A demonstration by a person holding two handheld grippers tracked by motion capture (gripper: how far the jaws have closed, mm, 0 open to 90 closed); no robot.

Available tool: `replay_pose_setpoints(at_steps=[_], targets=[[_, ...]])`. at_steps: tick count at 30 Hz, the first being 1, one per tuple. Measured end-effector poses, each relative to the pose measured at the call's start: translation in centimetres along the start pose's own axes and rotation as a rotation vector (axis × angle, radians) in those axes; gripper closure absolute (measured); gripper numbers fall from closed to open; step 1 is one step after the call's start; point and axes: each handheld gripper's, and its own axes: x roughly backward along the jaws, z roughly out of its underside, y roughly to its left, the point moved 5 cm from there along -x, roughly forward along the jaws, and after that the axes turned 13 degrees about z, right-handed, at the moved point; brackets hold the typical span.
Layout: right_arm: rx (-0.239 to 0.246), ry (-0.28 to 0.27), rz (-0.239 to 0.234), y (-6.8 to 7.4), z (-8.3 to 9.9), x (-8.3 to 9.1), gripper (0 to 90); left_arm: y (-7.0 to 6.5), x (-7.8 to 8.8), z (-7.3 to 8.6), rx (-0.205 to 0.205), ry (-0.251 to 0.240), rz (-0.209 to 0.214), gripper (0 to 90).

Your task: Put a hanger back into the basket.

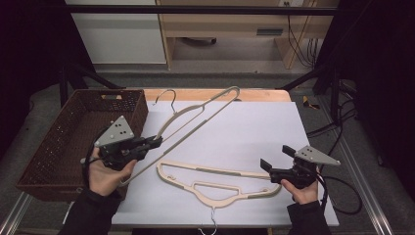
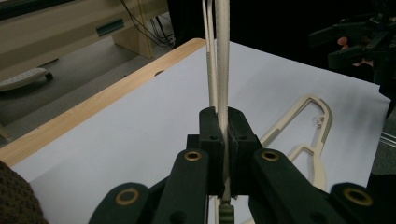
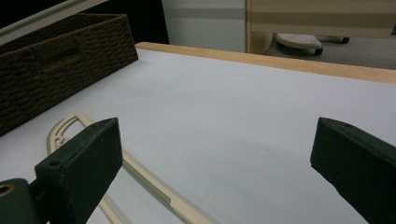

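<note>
Hanger (image 1: 195,115) clamped in left gripper (image 1: 157,141), tilted, hook (image 1: 166,96) at 12 o'clock | basket (image 1: 34,161) at 9 o'clock | right gripper (image 1: 277,158) agape by second hanger (image 1: 215,188) at 6 o'clock | advice: swing slowly, clear basket rim, lower flat before releasing.

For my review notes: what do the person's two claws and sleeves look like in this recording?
Both the left claw and the right claw are black, each with two blocky black jaws on linked arms with brass-coloured pivot rings. Each carries a grey three-cornered plate on top with small dark holes, and a black cable trails from each. The sleeves are dark.
</note>
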Motion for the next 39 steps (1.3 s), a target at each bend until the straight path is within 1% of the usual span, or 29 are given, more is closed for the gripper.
replay_pose_setpoints(at_steps=[1,2,5,7,8,9,11,14,17,18,19,20,21,25,27,28,29,30,32,33,34,36,38,39], targets=[[0.0,0.0,0.0,0.0,0.0,0.0,2.7,0.5,0.5,-0.2,0.005,0.004,0.0,86.8],[0.0,0.0,0.0,0.0,0.0,0.0,2.7,0.5,0.5,-0.2,0.005,0.004,0.0,86.8],[-0.003,0.004,0.002,0.0,0.0,0.0,2.8,1.5,1.6,-0.6,0.011,0.015,-0.01,86.7],[0.003,0.003,-0.001,0.0,0.0,0.0,2.8,2.1,2.3,-0.8,0.019,0.017,-0.009,86.8],[0.004,0.003,0.0,0.0,0.0,0.0,2.8,2.7,3.0,-1.0,0.027,0.01,-0.011,86.8],[0.004,0.003,0.0,0.0,0.0,0.0,2.8,2.7,3.0,-1.0,0.027,0.01,-0.011,86.8],[0.004,0.003,-0.002,0.1,0.0,0.0,2.8,3.5,3.7,-1.1,0.036,0.006,-0.007,86.7],[0.001,0.005,0.002,0.1,0.0,-0.1,2.9,4.5,4.7,-1.2,0.033,0.014,-0.01,86.8],[0.002,0.01,0.002,0.2,0.0,-0.1,2.9,5.6,5.8,-1.1,0.029,0.039,-0.032,86.8],[0.003,0.006,0.002,0.1,0.0,-0.1,2.9,6.5,6.5,-0.9,0.037,0.032,-0.045,86.8],[0.003,0.006,0.002,0.1,0.0,-0.1,2.9,6.5,6.5,-0.9,0.037,0.032,-0.045,86.8],[0.003,0.006,0.001,0.1,0.0,0.0,2.9,6.9,7.0,-0.8,0.036,0.033,-0.049,86.8],[0.003,0.004,0.001,0.1,0.0,0.0,2.9,7.5,7.5,-0.6,0.045,0.028,-0.061,86.8],[0.001,0.001,0.0,0.1,-0.1,0.1,3.0,9.1,9.1,0.4,0.047,0.035,-0.089,86.7],[0.002,0.0,-0.001,0.0,-0.1,0.1,3.0,9.9,9.8,1.1,0.051,0.048,-0.109,86.7],[0.002,0.0,0.0,0.0,-0.1,0.1,3.0,10.7,10.4,1.8,0.055,0.063,-0.13,86.7],[0.002,0.0,0.0,0.0,-0.1,0.1,3.0,10.7,10.4,1.8,0.055,0.063,-0.13,86.7],[0.001,0.0,0.001,0.0,-0.1,0.1,3.0,11.2,10.8,2.4,0.063,0.071,-0.139,86.7],[0.003,-0.001,-0.002,0.0,-0.1,0.1,3.0,12.4,11.6,3.7,0.088,0.072,-0.136,86.7],[0.002,-0.001,-0.002,0.1,-0.1,0.1,2.9,12.7,11.8,4.1,0.095,0.072,-0.136,86.7],[0.002,-0.001,-0.002,0.1,-0.1,0.1,2.9,12.7,11.8,4.1,0.095,0.072,-0.136,86.7],[0.003,0.003,0.001,0.1,-0.1,0.0,3.0,13.4,12.3,5.0,0.105,0.089,-0.147,86.7],[0.005,0.007,0.002,0.1,0.0,-0.1,2.9,14.4,12.9,6.2,0.114,0.116,-0.17,86.7],[0.005,0.007,0.003,0.1,0.0,-0.1,3.0,14.8,13.2,6.7,0.12,0.113,-0.175,86.7]])
